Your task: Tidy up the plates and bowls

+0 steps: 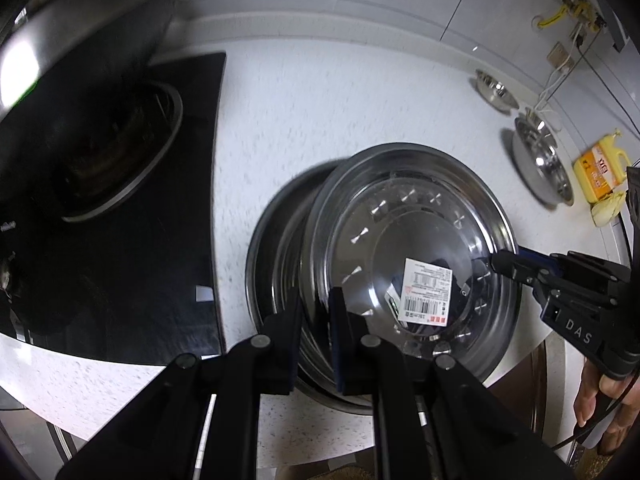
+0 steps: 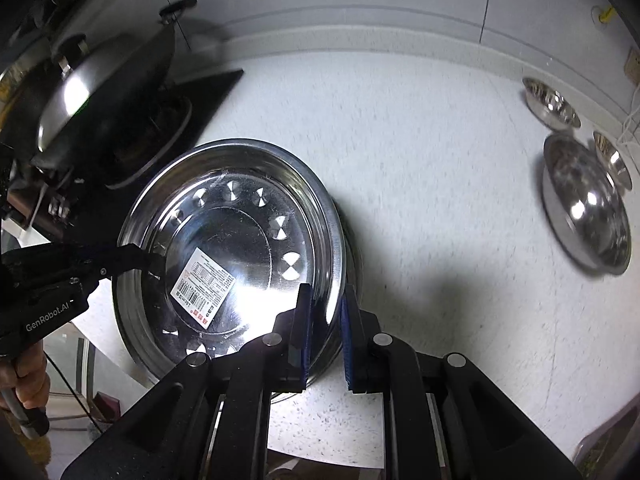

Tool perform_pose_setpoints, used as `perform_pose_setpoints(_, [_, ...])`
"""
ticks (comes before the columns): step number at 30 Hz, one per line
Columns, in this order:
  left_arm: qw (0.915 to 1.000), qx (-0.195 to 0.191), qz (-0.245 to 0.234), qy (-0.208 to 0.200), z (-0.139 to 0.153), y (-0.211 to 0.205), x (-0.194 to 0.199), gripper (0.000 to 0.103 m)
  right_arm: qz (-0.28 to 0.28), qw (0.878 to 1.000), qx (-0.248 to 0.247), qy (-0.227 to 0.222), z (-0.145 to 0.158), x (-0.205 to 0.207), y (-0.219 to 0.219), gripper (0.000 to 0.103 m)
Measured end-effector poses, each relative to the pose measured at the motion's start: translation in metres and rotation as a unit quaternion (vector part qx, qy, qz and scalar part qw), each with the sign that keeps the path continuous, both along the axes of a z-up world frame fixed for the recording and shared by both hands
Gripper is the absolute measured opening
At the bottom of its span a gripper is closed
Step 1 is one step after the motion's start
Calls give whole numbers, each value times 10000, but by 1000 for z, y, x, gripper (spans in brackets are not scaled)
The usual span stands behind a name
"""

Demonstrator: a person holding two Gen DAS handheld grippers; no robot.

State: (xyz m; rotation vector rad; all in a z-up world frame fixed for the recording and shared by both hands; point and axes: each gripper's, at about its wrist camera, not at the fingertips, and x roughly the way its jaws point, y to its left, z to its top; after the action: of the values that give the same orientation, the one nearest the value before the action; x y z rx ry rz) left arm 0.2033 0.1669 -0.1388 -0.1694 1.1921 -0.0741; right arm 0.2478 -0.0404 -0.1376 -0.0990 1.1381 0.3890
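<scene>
A steel plate with a barcode sticker (image 1: 408,240) (image 2: 236,240) is held tilted over a second steel dish (image 1: 276,248) on the white counter. My left gripper (image 1: 316,320) is shut on the plate's near-left rim; it also shows in the right wrist view (image 2: 154,264). My right gripper (image 2: 326,320) is shut on the plate's opposite rim; it also shows in the left wrist view (image 1: 498,266). More steel bowls (image 2: 586,204) (image 2: 550,102) sit at the far right.
A black hob (image 1: 120,208) with a burner and a lidded wok (image 2: 104,84) stands at the left. A yellow detergent bottle (image 1: 600,170) and a small steel bowl (image 1: 496,90) stand near the right wall. The counter's front edge (image 2: 328,456) is close below.
</scene>
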Motion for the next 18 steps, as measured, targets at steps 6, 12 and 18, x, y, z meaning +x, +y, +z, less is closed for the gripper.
perform_pose_setpoints(6, [9998, 1, 25, 219, -23, -10, 12, 12, -15, 9998, -133, 136, -23, 5, 2, 12])
perform_pose_setpoints(12, [9996, 128, 15, 259, -31, -11, 17, 14, 10, 9997, -163, 160, -30, 6, 3, 12])
perform_pose_setpoints(18, [9993, 366, 38, 48, -22, -12, 18, 14, 40, 9998, -177, -29, -24, 4, 4, 13])
